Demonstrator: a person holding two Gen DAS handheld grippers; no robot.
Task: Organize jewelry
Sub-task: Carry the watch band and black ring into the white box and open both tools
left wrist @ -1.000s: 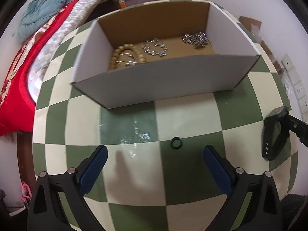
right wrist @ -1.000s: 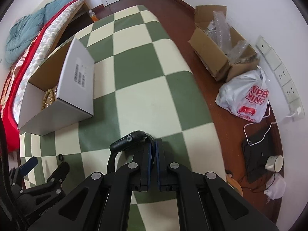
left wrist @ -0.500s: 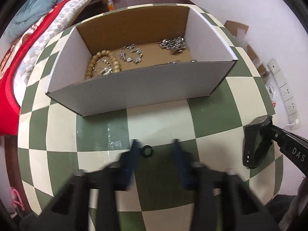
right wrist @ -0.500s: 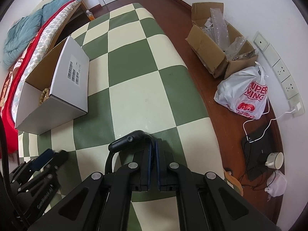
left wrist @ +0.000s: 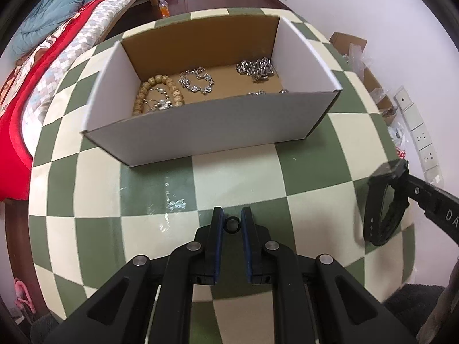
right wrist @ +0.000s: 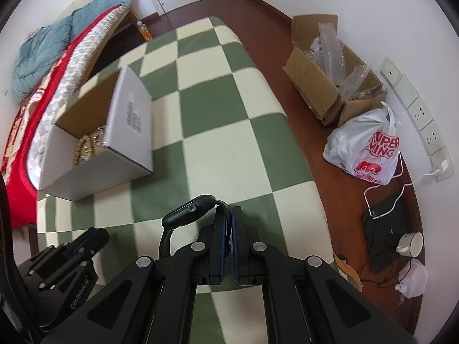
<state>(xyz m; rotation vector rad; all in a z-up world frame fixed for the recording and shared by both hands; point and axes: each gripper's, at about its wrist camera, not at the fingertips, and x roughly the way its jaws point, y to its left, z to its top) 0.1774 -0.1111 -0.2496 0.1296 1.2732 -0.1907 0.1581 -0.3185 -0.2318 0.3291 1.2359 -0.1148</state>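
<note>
Ring point(left wrist: 231, 225), small and black, is sitting clamped in the left gripper point(left wrist: 231, 226) jaws; ahead, open checkered tabletop point(left wrist: 238, 172) is reaching the box point(left wrist: 218, 132); right gripper point(right wrist: 228, 229) jaws are pinching the watch point(right wrist: 188, 211) strap.

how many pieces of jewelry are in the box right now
At least 4 in the box: wooden bead bracelet at left, silver bracelet mid, chunky chain back right, another silver piece mostly hidden behind the front wall.
</note>
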